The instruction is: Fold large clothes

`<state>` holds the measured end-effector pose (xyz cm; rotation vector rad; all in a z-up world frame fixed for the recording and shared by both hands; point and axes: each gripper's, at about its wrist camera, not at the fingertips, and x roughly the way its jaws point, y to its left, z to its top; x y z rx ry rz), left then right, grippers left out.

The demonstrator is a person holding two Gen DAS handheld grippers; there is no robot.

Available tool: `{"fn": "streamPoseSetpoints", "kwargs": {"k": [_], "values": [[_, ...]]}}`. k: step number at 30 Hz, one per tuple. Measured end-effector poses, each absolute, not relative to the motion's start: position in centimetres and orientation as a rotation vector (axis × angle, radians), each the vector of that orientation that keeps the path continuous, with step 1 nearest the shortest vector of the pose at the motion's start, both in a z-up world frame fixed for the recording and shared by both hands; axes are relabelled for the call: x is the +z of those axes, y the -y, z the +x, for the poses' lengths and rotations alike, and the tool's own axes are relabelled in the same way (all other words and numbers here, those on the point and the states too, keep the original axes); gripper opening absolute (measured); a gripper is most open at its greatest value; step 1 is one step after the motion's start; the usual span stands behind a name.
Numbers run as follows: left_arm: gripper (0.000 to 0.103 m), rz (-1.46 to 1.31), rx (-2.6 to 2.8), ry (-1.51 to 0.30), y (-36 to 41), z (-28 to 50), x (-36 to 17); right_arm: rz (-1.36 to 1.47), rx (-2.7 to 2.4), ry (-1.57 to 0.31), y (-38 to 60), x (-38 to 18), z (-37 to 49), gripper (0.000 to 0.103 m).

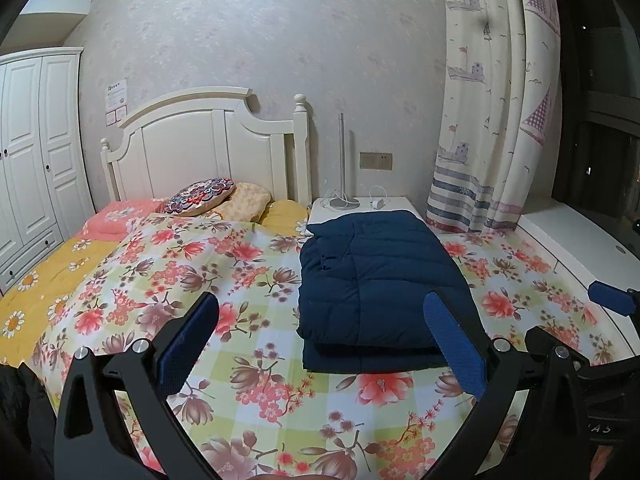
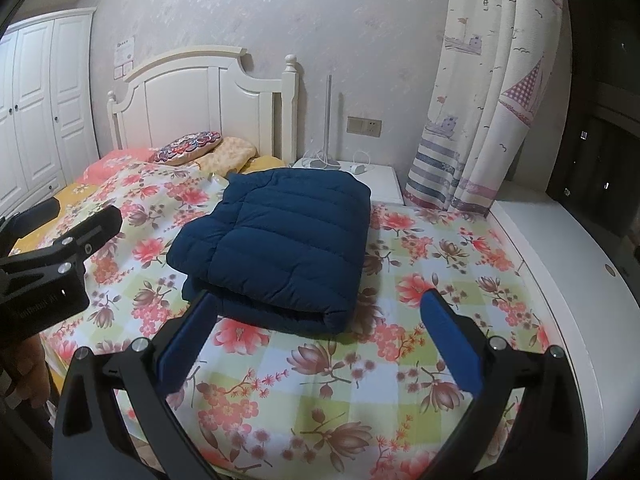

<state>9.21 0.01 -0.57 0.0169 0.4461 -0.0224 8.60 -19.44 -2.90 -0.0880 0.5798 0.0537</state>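
Left wrist view looks across a bed (image 1: 280,380) spread with a floral checked sheet; a navy puffer jacket (image 1: 372,280) lies folded into a thick rectangle on the sheet, toward the side of the bed nearest the nightstand (image 1: 396,203); the left gripper (image 1: 320,344) hangs above the near part of the bed with its blue-padded fingers (image 1: 456,348) spread wide and holding nothing, the right-hand one overlapping the jacket's near corner in this view; whether it touches cannot be told. A blue pad of the right gripper (image 1: 612,300) shows at the right edge.

Right wrist view shows the same jacket (image 2: 280,240) ahead, quilted side up, its folded edge facing the camera; the right gripper (image 2: 316,340) is also wide apart and empty, its fingers (image 2: 452,348) set short of the jacket's near edge; the left gripper (image 2: 60,248) appears at the left edge, apart from the jacket. Pillows (image 2: 188,148) rest by the white headboard (image 2: 208,96); a patterned curtain (image 2: 480,100) hangs to the right.
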Motion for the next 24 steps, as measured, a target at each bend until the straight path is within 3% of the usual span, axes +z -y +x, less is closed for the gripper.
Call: {"fn": "streamPoseSetpoints", "kwargs": {"k": [24], "values": [[0.099,0.026,-0.021,-0.441,-0.58,9.11,-0.85,-0.09,0.055,-0.577,19.31,-2.72,8.62,0.1]]}}
